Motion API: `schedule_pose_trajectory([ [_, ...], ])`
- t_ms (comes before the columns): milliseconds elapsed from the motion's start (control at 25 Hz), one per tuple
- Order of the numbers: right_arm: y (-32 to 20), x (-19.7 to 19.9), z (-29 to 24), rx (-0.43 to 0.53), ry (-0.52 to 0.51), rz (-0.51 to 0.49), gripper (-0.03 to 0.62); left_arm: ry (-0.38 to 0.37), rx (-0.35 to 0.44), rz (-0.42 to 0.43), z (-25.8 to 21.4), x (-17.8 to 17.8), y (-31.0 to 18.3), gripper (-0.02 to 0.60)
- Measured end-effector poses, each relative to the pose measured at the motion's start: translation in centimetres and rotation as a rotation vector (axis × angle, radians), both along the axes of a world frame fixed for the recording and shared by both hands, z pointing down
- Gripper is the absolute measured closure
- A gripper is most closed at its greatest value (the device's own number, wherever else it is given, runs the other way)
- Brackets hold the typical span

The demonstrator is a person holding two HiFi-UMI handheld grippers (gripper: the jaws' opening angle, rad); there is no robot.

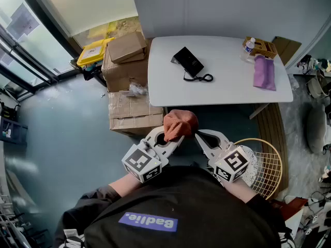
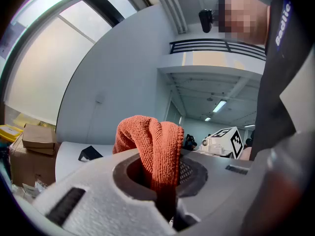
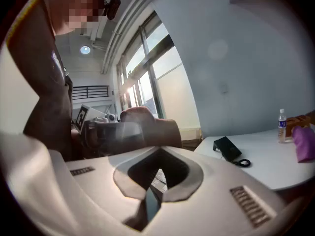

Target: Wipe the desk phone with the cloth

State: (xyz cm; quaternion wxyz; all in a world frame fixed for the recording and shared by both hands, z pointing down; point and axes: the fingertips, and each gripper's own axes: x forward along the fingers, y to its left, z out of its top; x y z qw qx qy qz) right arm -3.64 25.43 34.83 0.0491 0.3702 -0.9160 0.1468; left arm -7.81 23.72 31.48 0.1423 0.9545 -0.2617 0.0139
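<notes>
Cloth [image 1: 180, 124]: pinched in my left gripper [image 1: 173, 137], bunched above the jaws.
Right gripper [image 1: 198, 134]: jaws together, empty, just beside cloth.
Phone [image 1: 188, 62]: on table [image 1: 232, 87], well beyond cloth.
Advice: I should reach forward and press the cloth flat on the phone.

Left gripper [image 1: 169, 137] fingers tight on the cloth [image 1: 180, 124]; right gripper [image 1: 200, 135] fingers together, empty.

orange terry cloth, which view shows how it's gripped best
Left gripper view: the orange terry cloth sits close and centred, jaws shut on it. Head view shows only a small bunch from above; right gripper view, a dim lump.
</notes>
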Motion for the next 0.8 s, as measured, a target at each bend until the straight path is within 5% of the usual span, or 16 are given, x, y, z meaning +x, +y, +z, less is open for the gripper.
schedule_pose_trajectory([
  [800, -0.7, 3.6, 0.6, -0.001, -0.046, -0.076, 0.566, 0.002, 0.012, -0.072, 0.9, 3.4, -0.2, 0.545],
])
